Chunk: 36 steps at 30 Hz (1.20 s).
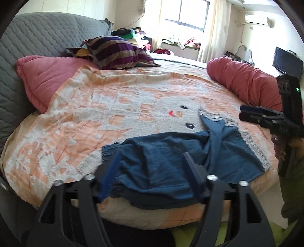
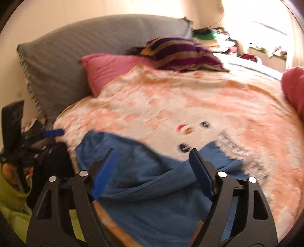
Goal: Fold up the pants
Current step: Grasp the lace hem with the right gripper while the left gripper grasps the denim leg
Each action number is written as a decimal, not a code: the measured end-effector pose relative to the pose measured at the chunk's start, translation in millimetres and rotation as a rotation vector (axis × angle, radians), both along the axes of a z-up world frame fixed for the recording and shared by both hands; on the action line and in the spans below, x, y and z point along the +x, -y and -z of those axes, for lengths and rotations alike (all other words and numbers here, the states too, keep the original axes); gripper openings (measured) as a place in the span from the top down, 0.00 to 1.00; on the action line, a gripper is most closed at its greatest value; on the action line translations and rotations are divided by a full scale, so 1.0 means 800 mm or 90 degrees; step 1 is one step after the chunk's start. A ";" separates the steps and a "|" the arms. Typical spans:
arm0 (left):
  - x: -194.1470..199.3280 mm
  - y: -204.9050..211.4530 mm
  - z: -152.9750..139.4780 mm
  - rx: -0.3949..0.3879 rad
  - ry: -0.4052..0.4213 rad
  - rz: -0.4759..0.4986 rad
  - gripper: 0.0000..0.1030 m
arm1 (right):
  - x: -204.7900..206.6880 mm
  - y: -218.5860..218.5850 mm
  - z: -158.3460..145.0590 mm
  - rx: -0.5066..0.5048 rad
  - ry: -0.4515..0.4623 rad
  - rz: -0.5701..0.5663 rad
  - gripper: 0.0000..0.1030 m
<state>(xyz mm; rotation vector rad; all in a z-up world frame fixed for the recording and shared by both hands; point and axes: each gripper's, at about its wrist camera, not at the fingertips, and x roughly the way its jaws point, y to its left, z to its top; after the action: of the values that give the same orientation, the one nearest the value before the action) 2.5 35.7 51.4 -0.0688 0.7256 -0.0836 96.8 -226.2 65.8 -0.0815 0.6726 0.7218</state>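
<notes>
pants (image 1: 171,152) on blanket (image 1: 95,114), pillows (image 1: 47,79) behind

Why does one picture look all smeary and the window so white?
Right wrist view: motion blur smears the blue pants and the blanket's face pattern, and window light washes out the top right. Left wrist view: sharper, though the window glares white. Both views: the fisheye lens bends the bed's edges round.

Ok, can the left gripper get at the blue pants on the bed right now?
Probably yes. The left gripper hangs open right above the blue pants, which lie bunched on the blanket with nothing covering them.
</notes>
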 end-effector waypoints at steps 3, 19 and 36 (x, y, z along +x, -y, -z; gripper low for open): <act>0.007 0.014 -0.007 -0.002 0.002 0.015 0.29 | 0.019 0.019 -0.014 0.006 0.011 0.020 0.27; 0.062 0.119 0.012 -0.008 -0.037 0.137 0.20 | 0.122 0.072 -0.028 -0.001 -0.020 0.093 0.20; 0.090 0.159 0.093 -0.035 -0.149 0.219 0.50 | 0.268 0.023 0.093 -0.149 -0.148 0.082 0.20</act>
<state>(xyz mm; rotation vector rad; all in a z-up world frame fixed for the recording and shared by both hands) 74.4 -91.7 -23.4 -0.0045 0.9650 -0.4300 310.9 -244.7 -8.6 -0.1688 0.9742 0.5303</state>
